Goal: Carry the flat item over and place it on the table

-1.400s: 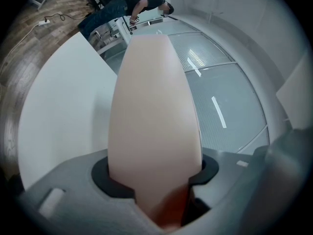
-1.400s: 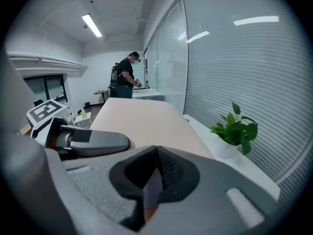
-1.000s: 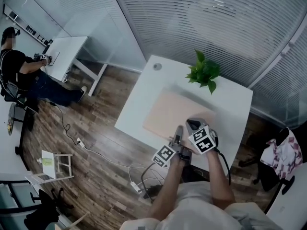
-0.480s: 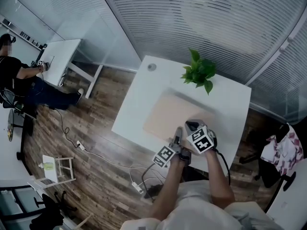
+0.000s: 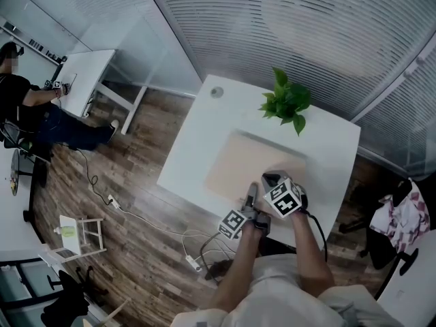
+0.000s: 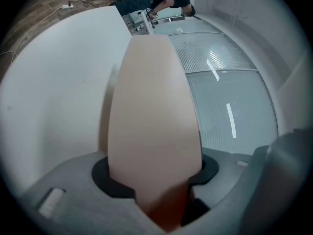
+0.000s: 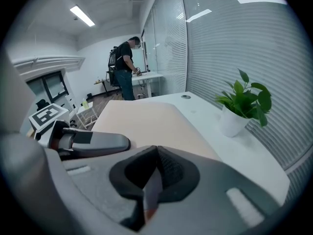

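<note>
1. The right gripper's [image 7: 155,173] jaws are nearly together, pinching the thin near edge of the board [image 7: 146,121] between their pads.
2. The left gripper's [image 6: 154,168] jaws stand wide apart. The board fills the gap, with its pale face running from one pad to the other.
3. In the head view both grippers sit side by side at the board's near edge, the left just nearer than the right.
4. The board lies flat over the near right part of the white table [image 5: 194,142]. A dark shadow runs along its far edge; whether it touches the top I cannot tell.
5. A potted plant [image 5: 286,104] stands on the table just beyond the board's far right corner.
6. Far left, across the wood floor [image 5: 129,182], a person [image 5: 30,111] is at a second white desk [image 5: 85,73].
</note>
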Available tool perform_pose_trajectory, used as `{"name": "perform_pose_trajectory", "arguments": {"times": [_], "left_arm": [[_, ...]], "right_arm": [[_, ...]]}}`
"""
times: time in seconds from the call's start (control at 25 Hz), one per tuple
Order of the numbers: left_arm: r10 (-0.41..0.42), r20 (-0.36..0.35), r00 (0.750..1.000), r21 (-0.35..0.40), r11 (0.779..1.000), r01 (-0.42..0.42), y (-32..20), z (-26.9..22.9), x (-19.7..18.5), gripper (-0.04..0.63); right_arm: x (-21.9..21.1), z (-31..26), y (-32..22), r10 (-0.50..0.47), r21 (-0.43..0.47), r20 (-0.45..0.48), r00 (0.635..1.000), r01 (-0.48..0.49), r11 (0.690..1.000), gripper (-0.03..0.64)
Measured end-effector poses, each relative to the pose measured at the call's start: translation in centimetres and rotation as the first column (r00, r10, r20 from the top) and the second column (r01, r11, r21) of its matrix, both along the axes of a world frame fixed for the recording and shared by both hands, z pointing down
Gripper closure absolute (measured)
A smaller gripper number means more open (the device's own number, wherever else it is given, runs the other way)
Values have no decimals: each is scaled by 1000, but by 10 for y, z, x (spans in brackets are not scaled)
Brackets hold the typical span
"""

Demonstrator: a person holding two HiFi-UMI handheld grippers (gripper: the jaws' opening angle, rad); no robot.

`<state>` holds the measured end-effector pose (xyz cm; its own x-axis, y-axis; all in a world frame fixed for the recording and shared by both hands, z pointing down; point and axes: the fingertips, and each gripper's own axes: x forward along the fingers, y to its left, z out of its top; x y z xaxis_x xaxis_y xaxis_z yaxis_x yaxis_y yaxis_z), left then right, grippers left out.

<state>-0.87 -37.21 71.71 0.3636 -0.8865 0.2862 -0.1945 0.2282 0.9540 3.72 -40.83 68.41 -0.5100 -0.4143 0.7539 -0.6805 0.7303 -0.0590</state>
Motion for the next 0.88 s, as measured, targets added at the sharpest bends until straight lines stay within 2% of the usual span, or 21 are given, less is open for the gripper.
{"name": "perform_pose_trajectory", "arguments": {"times": [0.16, 0.36, 0.68, 0.88], "left_arm": [[-11, -14, 1000, 25, 1000, 11, -4, 6, 1, 321], [-16, -32, 999, 50, 999, 17, -3, 12, 1, 321], [-4, -21, 1000, -6, 1000, 4, -7, 16, -1, 311], [-10, -13, 1000, -39, 999, 9, -6, 19, -5, 291]], "right_arm": [[0, 4, -4, -10, 15, 3, 1000, 10, 1000, 615], [0, 10, -3, -8, -13, 21, 1000, 8, 1000, 615], [-2, 11, -7, 1, 39, -19, 1000, 0, 999, 615], [-2, 12, -10, 21, 16, 2, 1000, -21, 1000, 614]]}}
